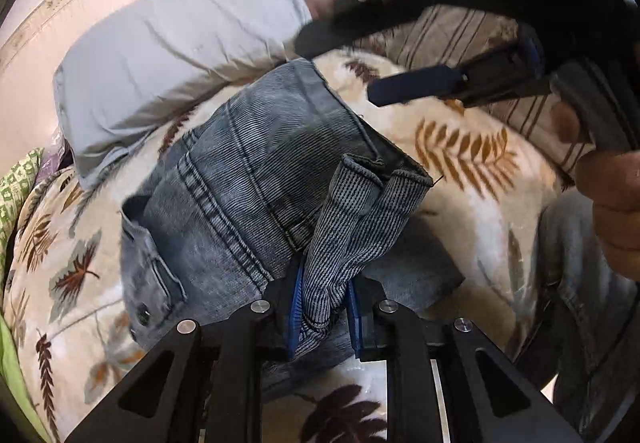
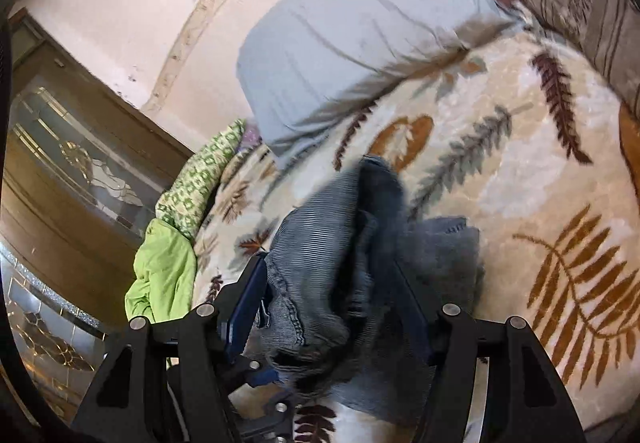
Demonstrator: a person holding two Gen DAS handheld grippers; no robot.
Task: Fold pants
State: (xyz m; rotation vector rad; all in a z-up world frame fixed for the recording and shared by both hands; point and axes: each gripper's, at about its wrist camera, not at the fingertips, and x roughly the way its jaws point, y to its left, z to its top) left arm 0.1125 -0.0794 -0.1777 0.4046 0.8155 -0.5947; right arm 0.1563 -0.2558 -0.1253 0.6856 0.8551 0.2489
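- We see no bins or boxes; only a jeans back pocket (image 1: pixel 154 275), shut, contents not visible.
- Jeans (image 1: pixel 256 179) lie bunched on the blanket (image 1: pixel 472 179), waistband end toward the grey pillow (image 1: pixel 172 55).
- Left gripper (image 1: pixel 324 307): jaws clenched on a fold of the jeans' leg ends, blue pads tight on both sides of the cloth.
- Right gripper (image 1: pixel 344 63): from the left wrist view we see it above the jeans, jaws apart, nothing between the tips.
- Right wrist view: right gripper (image 2: pixel 332 283) has a thick wad of jeans (image 2: pixel 316 263) between the wide-set fingers; it's blurred, so we cannot tell if the pads press on it.
- A hand (image 1: pixel 616 211) holds the right gripper's handle at the right edge.
- Surface: bed under a cream blanket with brown and grey leaf print.
- A striped cushion (image 1: pixel 460 39) sits behind; green cloth (image 2: pixel 164 275) at the bed edge.
- Room: pinkish wall (image 2: pixel 132 23), and a dark wood cabinet (image 2: pixel 76 171) with patterned glass.
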